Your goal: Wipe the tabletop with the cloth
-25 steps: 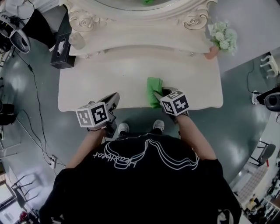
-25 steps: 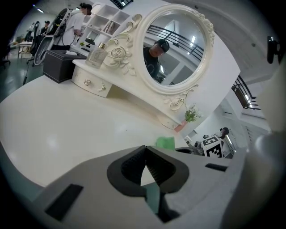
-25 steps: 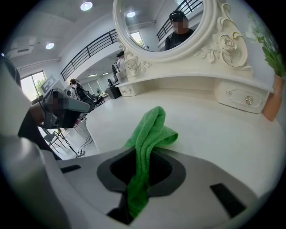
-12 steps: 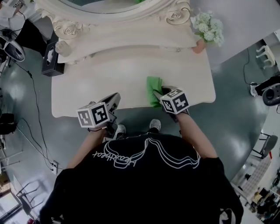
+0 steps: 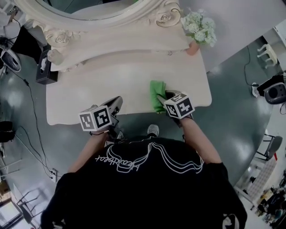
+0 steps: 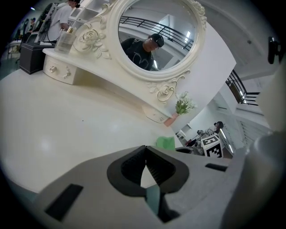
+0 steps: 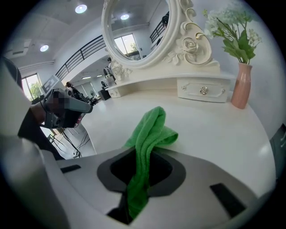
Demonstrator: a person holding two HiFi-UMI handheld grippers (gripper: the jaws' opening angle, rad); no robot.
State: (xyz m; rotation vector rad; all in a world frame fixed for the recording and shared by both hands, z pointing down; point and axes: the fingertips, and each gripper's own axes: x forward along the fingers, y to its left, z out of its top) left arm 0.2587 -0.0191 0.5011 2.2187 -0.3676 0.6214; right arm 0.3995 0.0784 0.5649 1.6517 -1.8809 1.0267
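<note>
A green cloth (image 5: 157,95) (image 7: 147,134) lies bunched on the cream tabletop (image 5: 103,85) near its front edge, right of the middle. My right gripper (image 5: 163,95) (image 7: 142,157) is shut on the cloth, which runs back between its jaws and spills forward onto the table. My left gripper (image 5: 115,104) (image 6: 145,152) hovers at the front edge to the left, jaws closed together with nothing between them. The left gripper view shows the cloth (image 6: 165,143) as a small green patch far off.
An ornate oval mirror (image 5: 89,11) (image 7: 134,31) on a raised drawer shelf (image 5: 120,47) runs along the table's back. A pink vase of white flowers (image 5: 196,29) (image 7: 243,85) stands at the back right. A black box (image 5: 42,71) sits off the table's left end; cables cross the floor.
The table and mirror have slid left and turned in the head view as the head moved. Both grippers keep their places and the cloth stays held.
</note>
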